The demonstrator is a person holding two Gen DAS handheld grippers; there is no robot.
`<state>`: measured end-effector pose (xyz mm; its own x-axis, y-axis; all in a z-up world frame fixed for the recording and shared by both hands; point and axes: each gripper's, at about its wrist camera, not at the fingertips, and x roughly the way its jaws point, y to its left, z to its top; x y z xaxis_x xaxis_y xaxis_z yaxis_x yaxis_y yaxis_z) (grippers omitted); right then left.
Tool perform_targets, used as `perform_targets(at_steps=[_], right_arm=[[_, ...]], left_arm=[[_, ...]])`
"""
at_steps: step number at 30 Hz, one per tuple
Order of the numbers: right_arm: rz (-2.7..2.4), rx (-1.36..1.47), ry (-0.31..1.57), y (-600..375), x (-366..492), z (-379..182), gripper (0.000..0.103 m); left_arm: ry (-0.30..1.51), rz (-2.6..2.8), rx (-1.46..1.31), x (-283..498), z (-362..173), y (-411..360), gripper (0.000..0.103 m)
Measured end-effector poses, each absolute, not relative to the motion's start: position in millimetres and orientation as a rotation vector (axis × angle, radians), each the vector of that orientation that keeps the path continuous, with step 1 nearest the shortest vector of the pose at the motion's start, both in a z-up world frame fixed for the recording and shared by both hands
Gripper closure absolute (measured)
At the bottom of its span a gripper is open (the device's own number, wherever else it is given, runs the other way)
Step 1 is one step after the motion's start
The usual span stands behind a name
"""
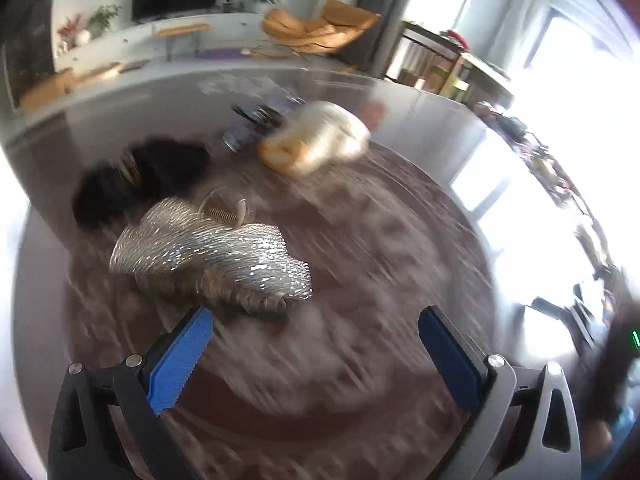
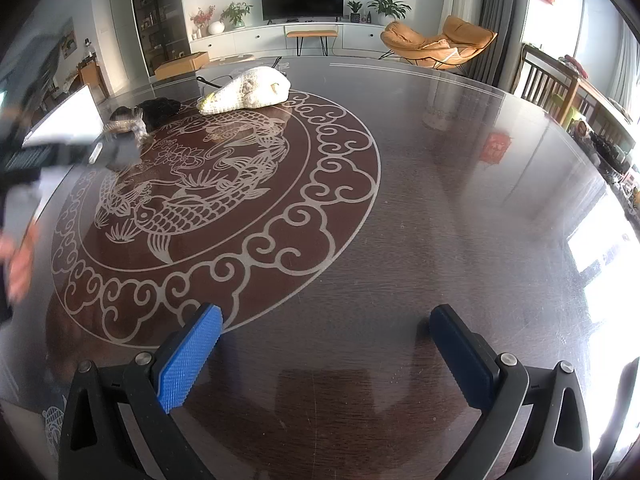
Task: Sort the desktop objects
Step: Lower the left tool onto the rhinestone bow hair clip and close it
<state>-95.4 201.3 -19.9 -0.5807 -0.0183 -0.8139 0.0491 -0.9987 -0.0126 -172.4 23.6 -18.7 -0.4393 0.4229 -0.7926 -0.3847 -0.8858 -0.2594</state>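
The left wrist view is motion-blurred. A silver glittery hair claw clip (image 1: pixel 212 256) lies on the dark round table (image 1: pixel 360 240), just ahead and left of my open left gripper (image 1: pixel 316 316), whose blue pads hold nothing. Behind the clip are a black fluffy item (image 1: pixel 136 180) and a cream knitted pouch (image 1: pixel 316 140). In the right wrist view the pouch (image 2: pixel 248 90), the black item (image 2: pixel 160 109) and the clip (image 2: pixel 126 126) sit at the far left of the table (image 2: pixel 440 200). My right gripper (image 2: pixel 326 312) hovers open over bare table, far from them.
A small dark object (image 1: pixel 256 120) lies behind the pouch. A blurred hand (image 2: pixel 20 264) and the other tool's body (image 2: pixel 60 156) fill the left edge, with a white panel (image 2: pixel 68 116) behind. Chairs (image 2: pixel 552 84) stand beyond the table's far right rim.
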Motion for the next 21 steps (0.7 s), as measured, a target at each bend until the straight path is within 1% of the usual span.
perform_targets(at_steps=[5, 8, 9, 10, 12, 16, 18, 21], right_arm=[[-2.759, 1.420, 0.052, 202.3, -95.6, -19.8, 0.000], [-2.759, 1.420, 0.052, 203.0, -95.7, -19.7, 0.000], [-2.759, 1.420, 0.053, 201.4, -95.7, -20.0, 0.000], [-2.759, 1.420, 0.052, 201.5, -95.7, -20.0, 0.000], [-2.759, 1.420, 0.053, 202.9, -95.8, -19.7, 0.000], [-2.759, 1.420, 0.053, 201.5, -95.8, -20.0, 0.000], [-2.759, 1.420, 0.053, 201.4, -95.9, -20.0, 0.000], [-2.759, 1.420, 0.053, 201.4, -96.0, -20.0, 0.000]], left_arm=[[-0.112, 2.375, -1.253, -141.4, -11.2, 2.1, 0.000], [-0.008, 2.432, -1.264, -147.5, -10.7, 3.5, 0.000], [-0.019, 2.446, -1.287, -154.0, -11.7, 3.7, 0.000], [-0.077, 2.452, -1.298, -158.5, -10.5, 2.0, 0.000], [-0.257, 2.474, -1.264, -165.9, -3.3, -4.6, 0.000], [-0.477, 2.640, -1.257, -189.2, 8.3, -7.2, 0.000], [-0.520, 2.655, -1.306, -202.5, -0.2, -4.8, 0.000], [-0.466, 2.672, -1.383, -205.1, -14.6, -3.3, 0.000]])
